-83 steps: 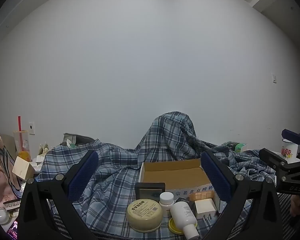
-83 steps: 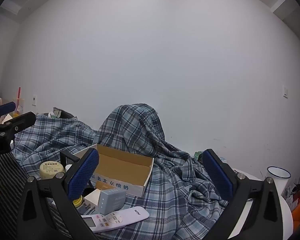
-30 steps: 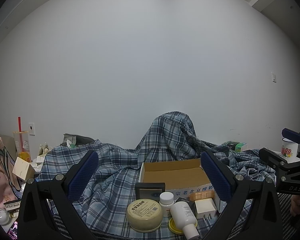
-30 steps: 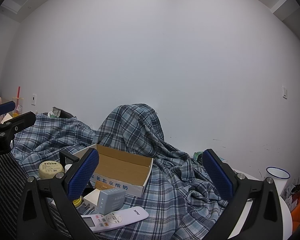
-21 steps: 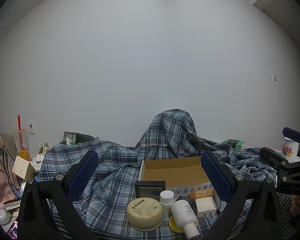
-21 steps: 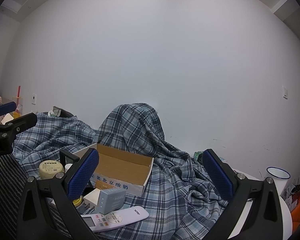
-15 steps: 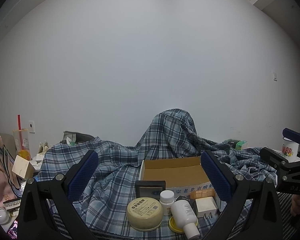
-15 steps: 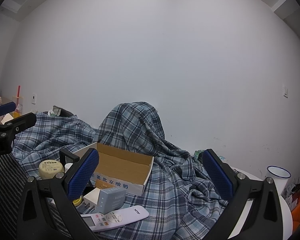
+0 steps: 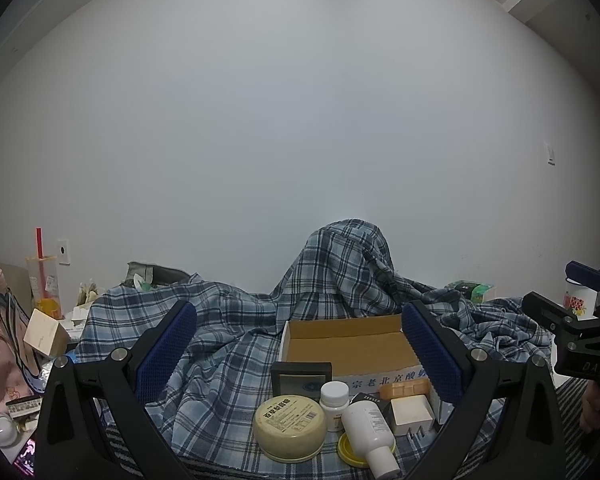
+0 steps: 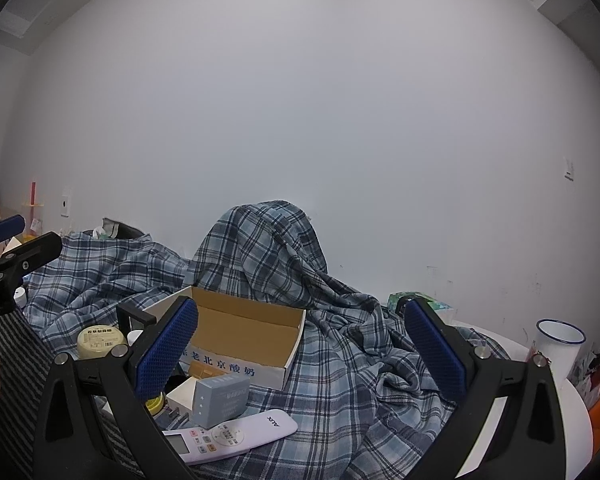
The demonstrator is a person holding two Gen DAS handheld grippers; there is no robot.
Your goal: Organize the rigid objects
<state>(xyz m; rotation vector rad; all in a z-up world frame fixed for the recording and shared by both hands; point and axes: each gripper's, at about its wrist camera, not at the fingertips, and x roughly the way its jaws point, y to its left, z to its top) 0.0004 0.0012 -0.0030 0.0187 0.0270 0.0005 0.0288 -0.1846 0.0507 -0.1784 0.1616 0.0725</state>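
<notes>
Right now your left gripper [image 9: 296, 354] hangs with its jaws spread wide and nothing between them, and your right gripper [image 10: 300, 354] is the same: wide apart, empty. Both sit above a blue plaid cloth [image 9: 228, 344] draped over the worktop. On that cloth stands an open white cardboard box with a brown inside [image 9: 348, 344], printed with blue characters on its front wall. Just in front of it, from your left wrist view, you have a round cream tin with a printed lid [image 9: 290, 426], a small white pill bottle [image 9: 334, 398], a white plastic bottle lying on its side [image 9: 370, 432] on a yellow lid [image 9: 346, 448], a dark square case [image 9: 301, 378] leaning at the box, an orange block [image 9: 404, 390] and a white cube-shaped charger [image 9: 412, 416]. From your right wrist view, a grey-blue carton [image 10: 222, 398] stands beside a white remote control [image 10: 232, 436], and a white enamel mug with a blue rim [image 10: 558, 346] sits well apart at the right
</notes>
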